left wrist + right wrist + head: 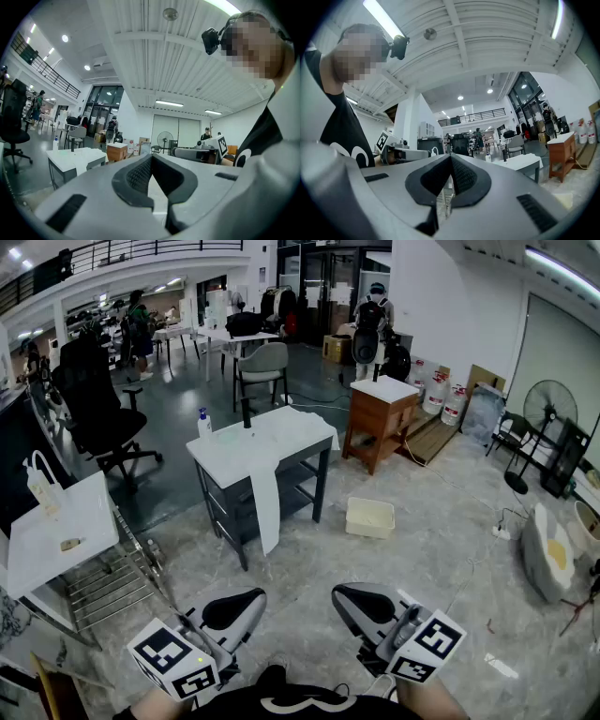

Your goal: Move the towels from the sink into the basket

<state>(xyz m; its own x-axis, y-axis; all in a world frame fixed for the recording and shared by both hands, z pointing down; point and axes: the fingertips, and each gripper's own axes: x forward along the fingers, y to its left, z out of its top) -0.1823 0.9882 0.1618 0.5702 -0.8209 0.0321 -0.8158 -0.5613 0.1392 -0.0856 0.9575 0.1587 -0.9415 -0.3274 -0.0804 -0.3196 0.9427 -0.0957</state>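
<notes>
With my left gripper (239,606) and right gripper (361,604) both closed on nothing, I see the white towel (265,498) hanging down the tabletop's (234,451) front edge well ahead, slightly nearer my left, with the basket (370,517) on the floor to its right.

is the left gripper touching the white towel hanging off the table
Apart. The head view shows the left gripper low by the person's body, with open floor between it and the white towel draped over the table.
</notes>
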